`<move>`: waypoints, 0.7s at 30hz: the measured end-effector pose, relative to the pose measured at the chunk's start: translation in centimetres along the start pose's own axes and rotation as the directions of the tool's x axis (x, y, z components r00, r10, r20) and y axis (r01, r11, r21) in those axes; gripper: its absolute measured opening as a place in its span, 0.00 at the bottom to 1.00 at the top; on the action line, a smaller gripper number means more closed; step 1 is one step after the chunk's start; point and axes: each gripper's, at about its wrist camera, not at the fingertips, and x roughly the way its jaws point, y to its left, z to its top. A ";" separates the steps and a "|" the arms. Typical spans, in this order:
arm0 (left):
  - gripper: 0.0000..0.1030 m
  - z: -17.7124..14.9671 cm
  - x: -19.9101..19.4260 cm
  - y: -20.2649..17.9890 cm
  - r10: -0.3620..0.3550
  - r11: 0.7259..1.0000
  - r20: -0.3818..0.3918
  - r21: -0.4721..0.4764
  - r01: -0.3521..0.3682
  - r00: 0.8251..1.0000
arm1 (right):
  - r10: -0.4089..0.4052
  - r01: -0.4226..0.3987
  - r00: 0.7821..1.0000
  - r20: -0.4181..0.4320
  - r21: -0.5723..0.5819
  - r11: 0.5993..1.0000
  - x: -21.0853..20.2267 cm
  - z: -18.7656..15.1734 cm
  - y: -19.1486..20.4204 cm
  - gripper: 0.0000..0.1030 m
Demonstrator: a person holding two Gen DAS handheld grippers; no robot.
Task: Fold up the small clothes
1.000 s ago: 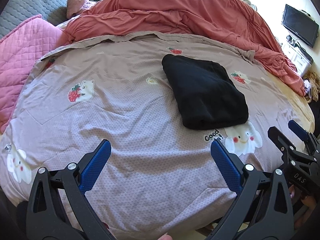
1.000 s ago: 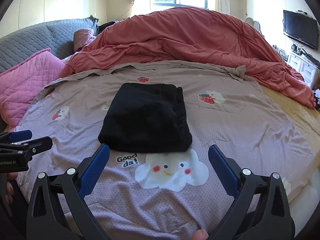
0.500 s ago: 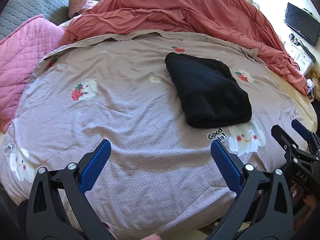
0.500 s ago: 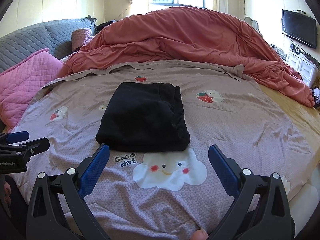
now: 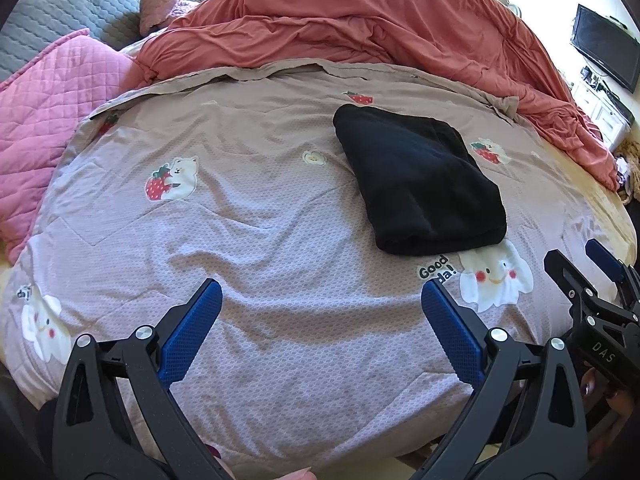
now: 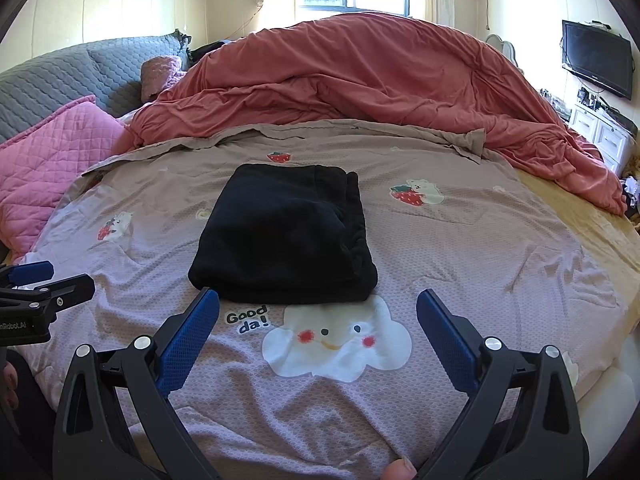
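I'm holding both tongs wide and empty: left tongs (image 5: 322, 304), right tongs (image 6: 318, 312). Folded black garment (image 6: 284, 240) is lying on the bedspread (image 6: 460, 264), just past right tongs.

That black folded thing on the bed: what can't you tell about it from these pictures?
- Black garment: both views show only its dark top and edges, so its type and number of folds are hidden.
- Its underside: covered by the garment itself on the printed quilt.
- Its fabric detail: lost in the black, right wrist view.
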 end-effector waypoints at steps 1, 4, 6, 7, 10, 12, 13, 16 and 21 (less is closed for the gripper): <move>0.91 0.0 0.0 0.0 0.002 1.000 0.001 0.002 -0.002 1.000 | -0.001 0.001 1.000 0.000 0.000 1.000 0.0 0.0 0.0 0.96; 0.91 0.0 -0.1 -0.1 0.009 1.000 0.006 0.007 -0.009 1.000 | -0.006 0.006 1.000 0.001 0.003 1.000 -0.1 0.0 -0.1 0.96; 0.91 -0.1 -0.1 -0.1 0.008 1.000 0.004 0.005 -0.008 1.000 | -0.010 0.010 1.000 0.002 0.004 1.000 0.0 0.0 -0.1 0.96; 0.91 -0.1 -0.1 -0.1 0.007 1.000 0.004 0.004 -0.007 1.000 | -0.011 0.011 1.000 0.002 0.005 1.000 0.0 0.0 -0.2 0.96; 0.91 0.0 -0.2 -0.1 0.011 1.000 0.005 0.007 -0.011 1.000 | -0.014 0.014 1.000 0.001 0.005 1.000 0.1 0.0 -0.2 0.96; 0.91 0.0 -0.2 -0.1 0.011 1.000 0.005 0.004 -0.011 1.000 | -0.015 0.015 1.000 0.002 0.004 1.000 0.1 0.0 -0.3 0.96; 0.91 0.0 -0.1 -0.2 0.010 1.000 0.005 0.004 -0.010 1.000 | -0.015 0.015 1.000 0.003 0.005 1.000 0.1 0.0 -0.3 0.96; 0.91 0.0 -0.2 -0.1 0.016 1.000 0.004 0.005 -0.016 1.000 | -0.018 0.018 1.000 0.002 0.005 1.000 0.1 0.0 -0.2 0.96; 0.91 -0.1 -0.2 0.0 0.030 1.000 0.006 0.008 -0.030 1.000 | -0.020 0.020 1.000 0.003 0.005 1.000 0.1 0.0 -0.3 0.96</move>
